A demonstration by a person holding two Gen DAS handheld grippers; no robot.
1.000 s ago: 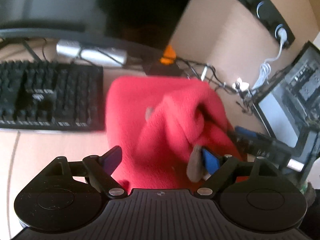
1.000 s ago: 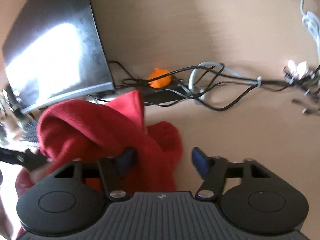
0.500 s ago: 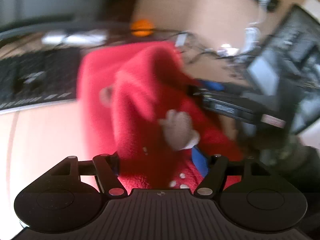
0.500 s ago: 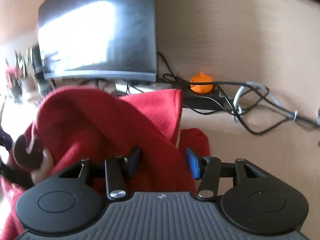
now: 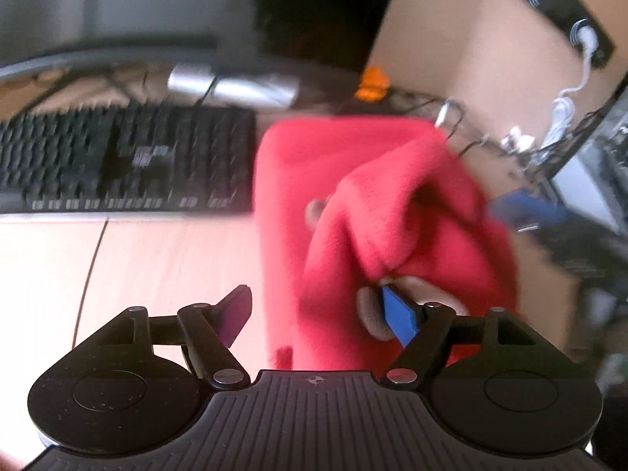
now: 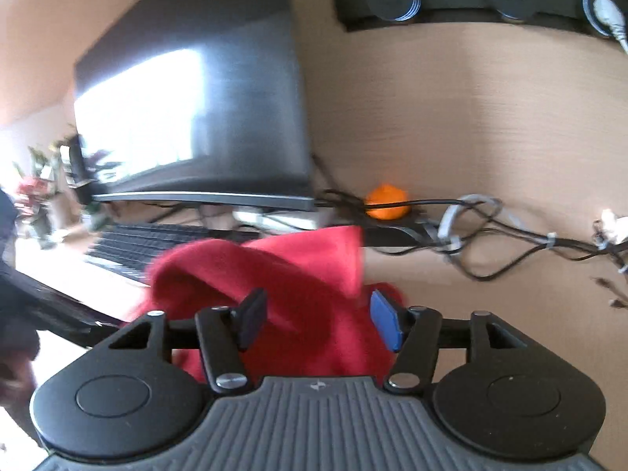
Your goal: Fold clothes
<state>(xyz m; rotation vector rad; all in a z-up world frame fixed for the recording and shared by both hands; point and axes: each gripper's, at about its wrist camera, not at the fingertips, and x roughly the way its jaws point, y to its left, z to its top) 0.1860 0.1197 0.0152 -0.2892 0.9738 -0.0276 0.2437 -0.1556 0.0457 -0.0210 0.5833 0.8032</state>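
A red fleece garment (image 5: 353, 196) lies bunched on the wooden desk (image 5: 157, 259), with a brown patch near its fold. My left gripper (image 5: 318, 312) hovers over its near edge. Its jaws are opening: the blue right pad (image 5: 400, 316) touches the cloth and the left pad (image 5: 235, 310) stands clear over bare desk. In the right wrist view the same garment (image 6: 298, 274) humps up between the fingers of my right gripper (image 6: 320, 322). Those jaws are opening too, and the pads do not press on the cloth.
A black keyboard (image 5: 129, 161) lies left of the garment, with a monitor (image 6: 196, 117) behind it. An orange object (image 6: 386, 202) and tangled cables (image 6: 490, 243) run along the back wall. A black socket bar (image 6: 471, 0) is mounted higher up.
Both pairs of jaws stand wider than half a second ago. The right gripper has risen and rolled, so the garment sits lower in its view. The left view has swung back towards the keyboard.
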